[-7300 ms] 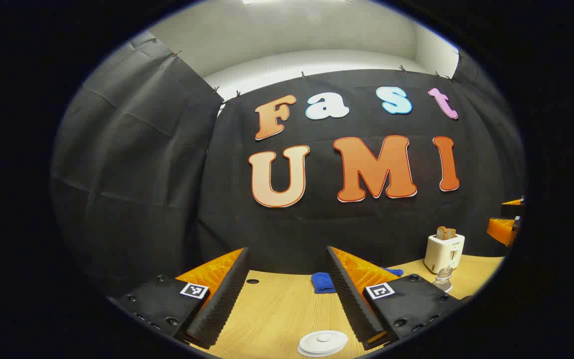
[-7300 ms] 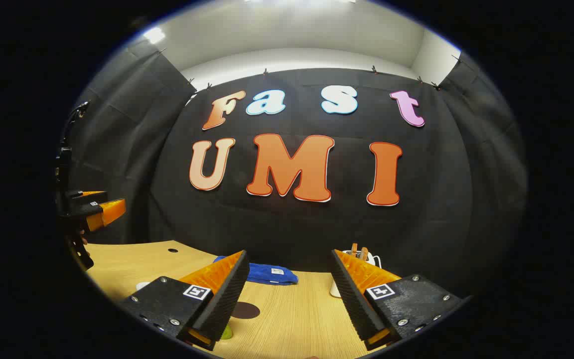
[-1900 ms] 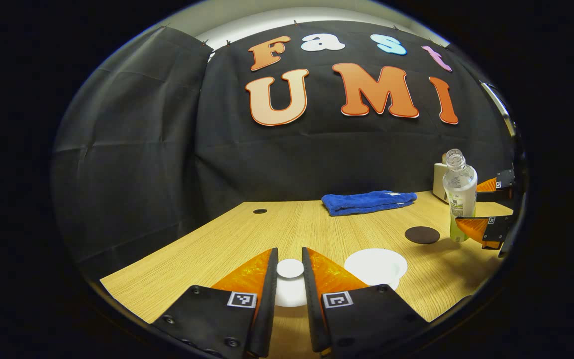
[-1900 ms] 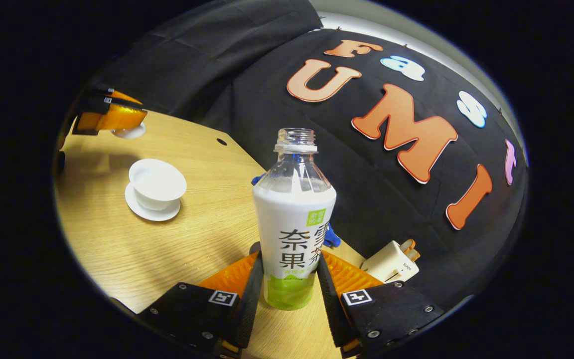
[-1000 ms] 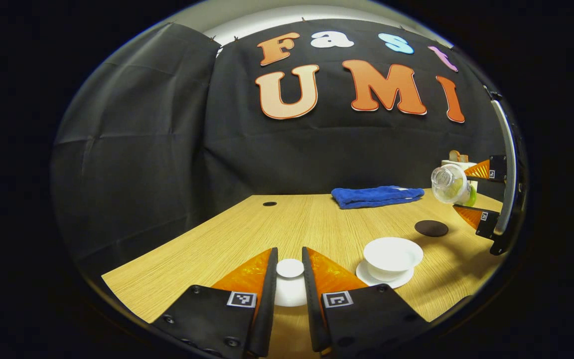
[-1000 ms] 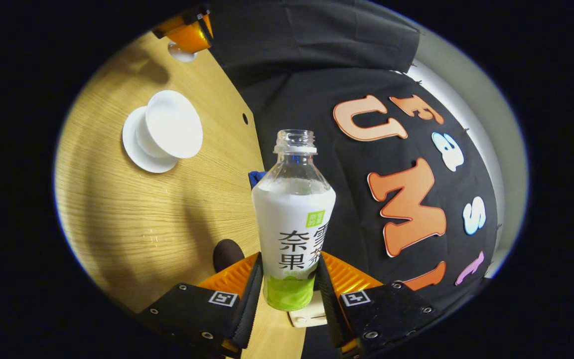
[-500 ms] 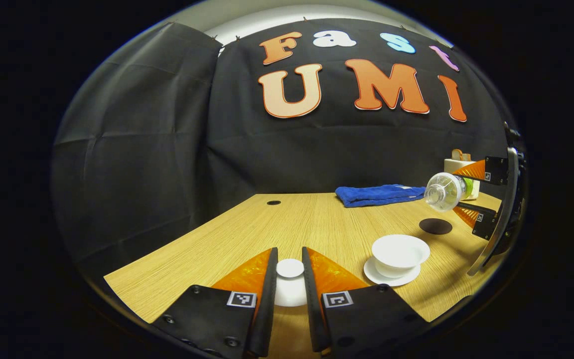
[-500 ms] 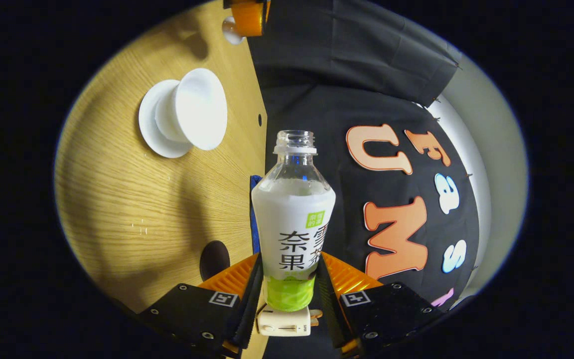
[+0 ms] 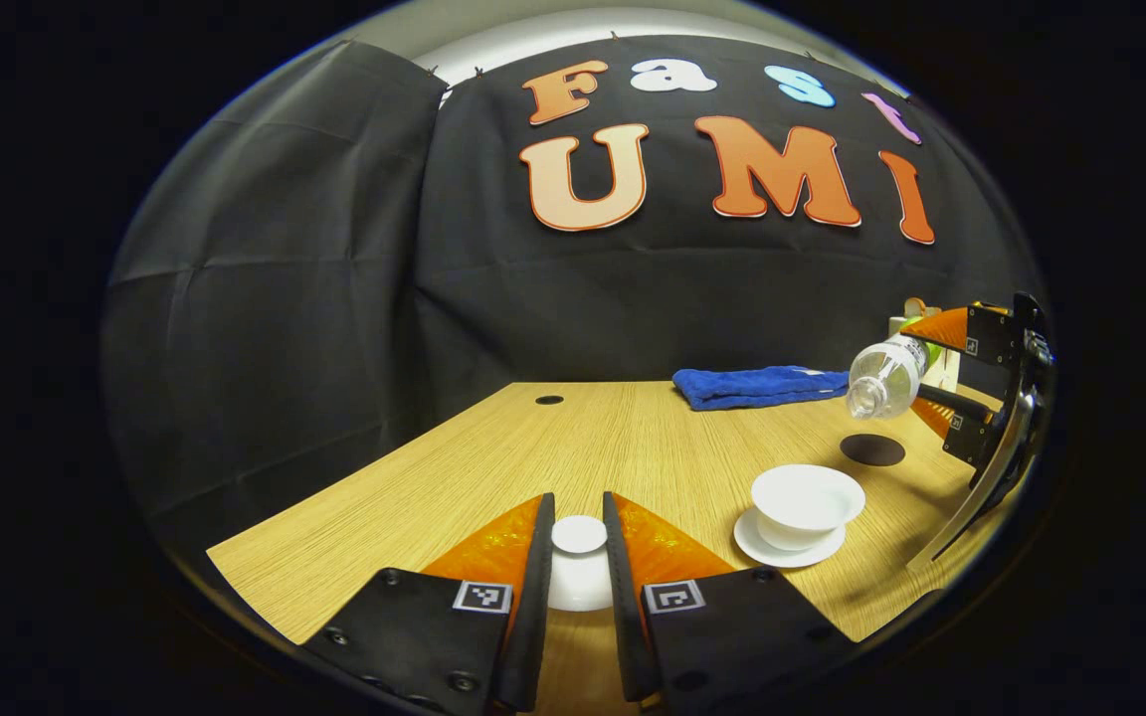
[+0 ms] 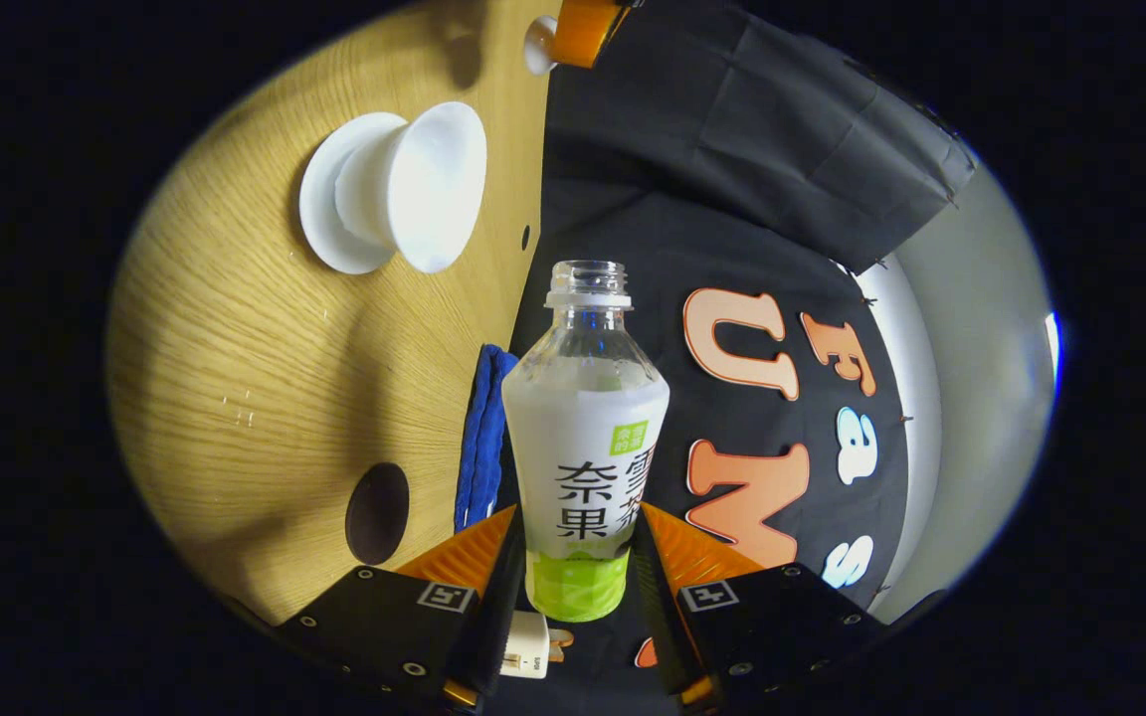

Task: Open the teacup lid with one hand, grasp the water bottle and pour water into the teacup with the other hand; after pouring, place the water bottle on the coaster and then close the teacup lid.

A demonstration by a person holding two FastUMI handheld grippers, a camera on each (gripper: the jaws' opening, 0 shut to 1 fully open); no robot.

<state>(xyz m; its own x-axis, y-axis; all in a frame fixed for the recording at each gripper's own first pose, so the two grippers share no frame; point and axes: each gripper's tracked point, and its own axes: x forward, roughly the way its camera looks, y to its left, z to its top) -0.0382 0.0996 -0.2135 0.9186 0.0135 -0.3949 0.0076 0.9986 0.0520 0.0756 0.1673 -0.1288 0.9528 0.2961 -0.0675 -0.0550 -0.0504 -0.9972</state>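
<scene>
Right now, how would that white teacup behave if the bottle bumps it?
The teacup looks like thin ceramic, so probably fragile. It sits loose on its saucer with a narrow foot and flared rim, so it may slide or tip. Uncovered, it could spill.

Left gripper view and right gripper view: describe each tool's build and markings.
The left tool and right tool look alike. Each has two wedge-shaped fingers with ribbed inner faces. Every finger is mounted on a black block with round screw heads and a small square black-and-white marker tag.

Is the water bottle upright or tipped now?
Tipped: in the left gripper view the water bottle lies almost level, its open mouth pointing toward the teacup.
</scene>
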